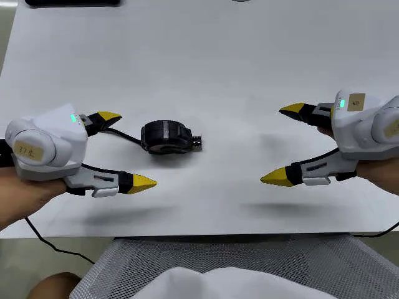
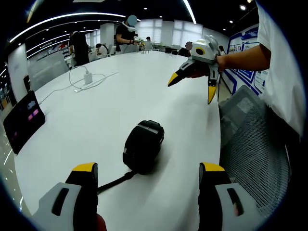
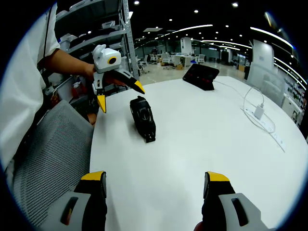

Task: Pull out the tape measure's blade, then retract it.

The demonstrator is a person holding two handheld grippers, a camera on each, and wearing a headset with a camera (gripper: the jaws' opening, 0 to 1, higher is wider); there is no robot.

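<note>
White table, one tape measure, two grippers

White table (image 1: 206,62) under both grippers. Left gripper (image 1: 136,149): jaws wide, holding nothing. One black tape measure (image 1: 165,137) lies just ahead of its tips, blade in, cord trailing back toward one jaw. Right gripper (image 1: 272,144): jaws wide, empty, facing from well beyond the tape. Gripper views add one dark tablet (image 2: 21,125) and one white charger (image 2: 87,77) farther off. Left gripper view adds people (image 2: 79,45) at the far end.

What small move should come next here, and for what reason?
Probably bring the left gripper forward and close it on the tape measure, which lies untouched on the table just ahead of its open fingers; its blade end faces the open right gripper.
</note>
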